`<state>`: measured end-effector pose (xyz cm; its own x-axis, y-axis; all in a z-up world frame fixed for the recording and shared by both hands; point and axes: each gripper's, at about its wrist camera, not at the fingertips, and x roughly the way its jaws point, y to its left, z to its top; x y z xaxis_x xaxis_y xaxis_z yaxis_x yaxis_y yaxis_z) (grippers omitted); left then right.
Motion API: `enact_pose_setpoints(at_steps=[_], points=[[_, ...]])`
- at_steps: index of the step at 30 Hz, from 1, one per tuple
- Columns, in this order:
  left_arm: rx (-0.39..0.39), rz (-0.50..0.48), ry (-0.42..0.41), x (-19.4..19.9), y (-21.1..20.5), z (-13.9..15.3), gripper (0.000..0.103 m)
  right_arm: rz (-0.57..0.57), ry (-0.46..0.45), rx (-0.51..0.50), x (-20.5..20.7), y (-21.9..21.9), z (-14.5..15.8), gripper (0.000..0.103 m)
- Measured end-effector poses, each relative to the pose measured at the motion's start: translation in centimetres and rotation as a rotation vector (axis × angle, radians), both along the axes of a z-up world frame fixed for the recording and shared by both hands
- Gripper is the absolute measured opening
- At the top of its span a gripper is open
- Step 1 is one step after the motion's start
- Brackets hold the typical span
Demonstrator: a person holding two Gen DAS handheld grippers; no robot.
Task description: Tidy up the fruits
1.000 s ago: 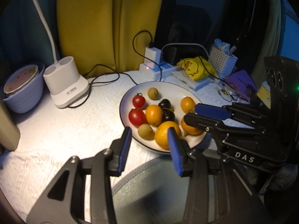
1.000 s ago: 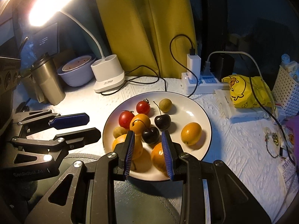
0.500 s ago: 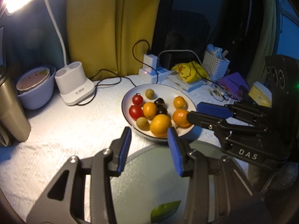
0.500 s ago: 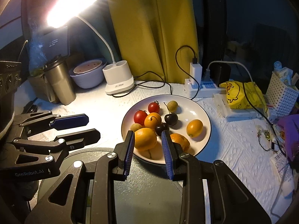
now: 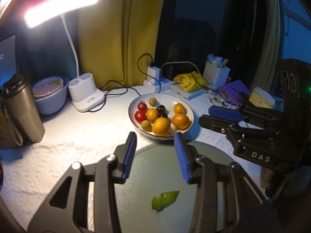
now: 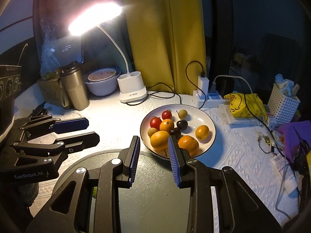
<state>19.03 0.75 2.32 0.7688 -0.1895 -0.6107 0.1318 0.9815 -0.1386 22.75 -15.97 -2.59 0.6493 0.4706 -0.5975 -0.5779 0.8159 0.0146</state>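
A white plate [image 5: 134, 104] [image 6: 202, 114] holds oranges [image 5: 161, 126] [image 6: 159, 140], red tomatoes [image 5: 140, 116] [image 6: 155, 122], dark cherries [image 6: 182, 124] and small brownish fruits [image 5: 152, 101]. A dark green round plate [image 5: 210, 151] [image 6: 155, 198] lies in front of it, with one green leaf [image 5: 164, 203] on it. My left gripper [image 5: 155, 153] is open and empty above the green plate. My right gripper [image 6: 153, 159] is open and empty over the green plate's far edge. Each gripper shows in the other's view, the right [image 5: 219, 116] and the left [image 6: 81, 130].
A lit white desk lamp [image 6: 132, 89], a steel tumbler [image 6: 74, 89] and a pale bowl [image 6: 103, 81] stand at the back left. A power strip with chargers [image 6: 206, 95], a yellow bag [image 6: 245, 103], a white basket [image 6: 283, 104] and cables lie at the right.
Both grippers have pulled back and up from the fruit plate. The green plate and its leaf have come into view under them. Both jaws stay open and empty.
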Motion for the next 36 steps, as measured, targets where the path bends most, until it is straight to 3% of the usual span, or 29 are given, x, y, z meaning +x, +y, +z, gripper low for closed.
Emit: enact_pose_setpoints(at_steps=[23, 28, 30, 32, 34, 36], points=[[-0.003, 0.013, -0.127, -8.0, -0.6, 4.7, 0.043, -0.025, -0.121, 0.017, -8.4, -1.6, 4.4, 0.033], [-0.003, 0.009, -0.156, -9.3, -1.0, 5.8, 0.044, -0.03, -0.16, 0.027, -10.1, -2.1, 5.8, 0.04], [-0.003, 0.014, -0.17, -9.8, -1.0, 6.2, 0.051, -0.032, -0.176, 0.033, -10.7, -2.2, 6.3, 0.043], [-0.006, 0.018, -0.189, -10.4, -1.0, 6.7, 0.078, -0.035, -0.192, 0.036, -11.2, -2.3, 6.8, 0.044], [-0.009, 0.02, -0.207, -10.8, -1.0, 7.2, 0.087, -0.041, -0.208, 0.042, -11.7, -2.5, 7.3, 0.046], [-0.001, 0.033, -0.228, -11.3, -0.9, 7.8, 0.088, -0.053, -0.225, 0.047, -12.3, -2.7, 7.8, 0.05]])
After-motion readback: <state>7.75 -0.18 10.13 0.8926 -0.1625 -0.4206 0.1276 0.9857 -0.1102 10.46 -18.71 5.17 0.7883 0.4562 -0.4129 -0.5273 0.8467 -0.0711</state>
